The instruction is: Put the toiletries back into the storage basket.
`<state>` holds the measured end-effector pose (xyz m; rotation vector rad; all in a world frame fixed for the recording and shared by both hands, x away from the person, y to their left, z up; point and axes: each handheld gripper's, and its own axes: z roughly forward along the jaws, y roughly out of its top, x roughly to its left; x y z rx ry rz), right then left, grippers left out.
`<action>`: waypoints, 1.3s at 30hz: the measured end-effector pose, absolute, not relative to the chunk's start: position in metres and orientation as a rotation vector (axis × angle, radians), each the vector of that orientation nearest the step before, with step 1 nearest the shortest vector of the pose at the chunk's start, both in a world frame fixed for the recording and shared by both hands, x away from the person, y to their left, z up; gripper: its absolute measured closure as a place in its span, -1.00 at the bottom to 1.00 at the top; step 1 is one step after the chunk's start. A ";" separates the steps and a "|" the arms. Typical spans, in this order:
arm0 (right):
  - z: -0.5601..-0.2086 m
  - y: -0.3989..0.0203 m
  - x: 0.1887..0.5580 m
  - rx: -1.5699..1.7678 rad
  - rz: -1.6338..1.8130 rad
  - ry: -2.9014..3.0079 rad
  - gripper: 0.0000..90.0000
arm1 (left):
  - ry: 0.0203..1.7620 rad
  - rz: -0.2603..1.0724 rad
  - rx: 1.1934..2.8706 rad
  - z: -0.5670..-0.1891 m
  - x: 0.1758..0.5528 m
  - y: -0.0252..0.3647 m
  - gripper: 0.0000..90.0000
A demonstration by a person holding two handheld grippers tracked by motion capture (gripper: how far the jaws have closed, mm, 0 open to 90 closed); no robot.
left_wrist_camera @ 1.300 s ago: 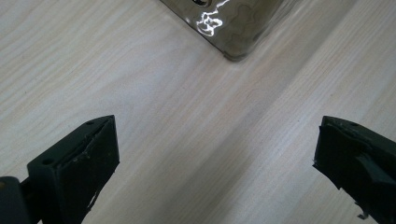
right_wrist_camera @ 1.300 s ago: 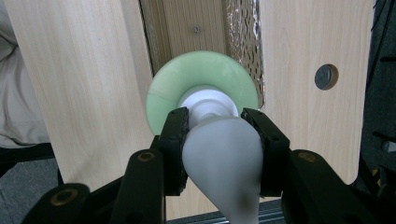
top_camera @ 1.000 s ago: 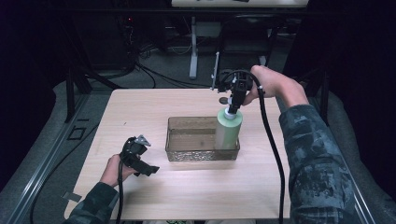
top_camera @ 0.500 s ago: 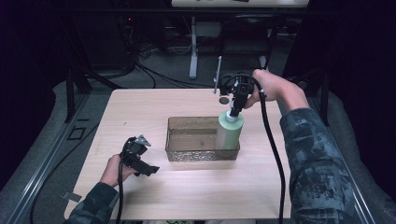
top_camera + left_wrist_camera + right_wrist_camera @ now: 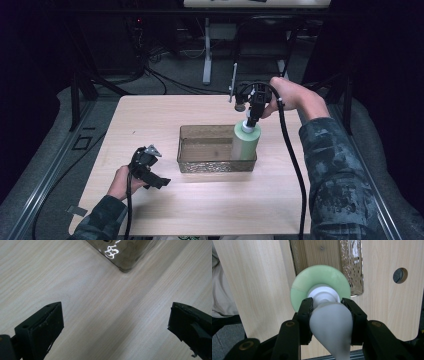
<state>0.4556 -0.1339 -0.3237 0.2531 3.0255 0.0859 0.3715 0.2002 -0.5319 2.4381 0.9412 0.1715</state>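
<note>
**Bottle going into the bin**

Dark room all round, cables on the floor, and one pale wood table lit in the middle. On it sits my metal bin, a perforated tray with low walls. At its right end stands the green bottle, upright, and whether its base is down inside the bin or hanging just above the floor I cannot tell. My right gripper comes at it from above, jaws closed on the white pump neck, the nozzle lying back between them. I judge the step is setting it down: I should keep it plumb, lower straight, clear the near wall, and release only once it bears. My left gripper rests near the table's front left, jaws wide apart, holding nothing.
</note>
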 end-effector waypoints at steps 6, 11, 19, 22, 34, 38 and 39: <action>-0.326 -0.135 0.457 0.262 0.103 3.025 0.38 | 0.941 0.172 2.439 -0.532 0.372 0.200 -1.00; -0.326 -0.137 0.458 0.285 0.128 3.021 0.38 | 0.939 0.168 2.442 -0.532 0.371 0.199 -1.00; -0.327 -0.136 0.460 0.299 0.154 3.012 0.36 | 0.940 0.173 2.438 -0.532 0.371 0.200 -1.00; -0.327 -0.135 0.460 0.325 0.174 2.999 0.14 | 0.940 0.174 2.438 -0.532 0.371 0.200 -1.00; -0.323 -0.140 0.451 0.419 0.317 2.908 -0.73 | 0.937 0.175 2.444 -0.532 0.371 0.199 -1.00; -0.318 -0.145 0.445 0.442 0.349 2.868 -0.87 | 0.935 0.176 2.447 -0.532 0.371 0.198 -1.00; -0.316 -0.146 0.444 0.441 0.355 2.849 -0.89 | 0.935 0.176 2.446 -0.532 0.371 0.198 -1.00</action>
